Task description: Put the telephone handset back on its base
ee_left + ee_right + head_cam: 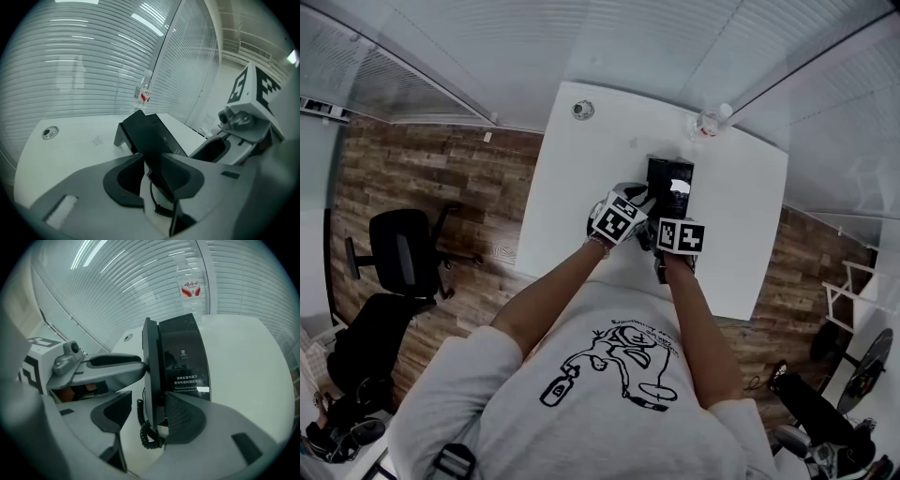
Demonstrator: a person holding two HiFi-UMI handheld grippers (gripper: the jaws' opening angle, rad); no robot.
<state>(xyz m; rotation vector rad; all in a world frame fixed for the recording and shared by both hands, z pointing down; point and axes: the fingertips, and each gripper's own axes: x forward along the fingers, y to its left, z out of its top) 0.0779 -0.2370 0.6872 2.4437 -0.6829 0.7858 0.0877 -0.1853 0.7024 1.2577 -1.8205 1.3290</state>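
A black telephone base [671, 178] sits mid-table, its glossy face [185, 364] toward me. The handset [150, 366] is a narrow black slab along the base's left side, with its coiled cord [146, 432] hanging at the near end. My left gripper [639, 208] comes in from the left. Its jaws stand close together on the handset's near end [157, 161], and its fingers [117, 367] meet the handset's side. My right gripper [149, 417] straddles the near end of the handset and base. It is open, with a gap at its left pad [114, 412].
A water bottle [710, 120] with a red label [190, 288] stands at the table's far edge by the blinds. A round grommet [582, 110] is set in the far left of the tabletop. A black office chair [403, 253] stands on the wood floor to the left.
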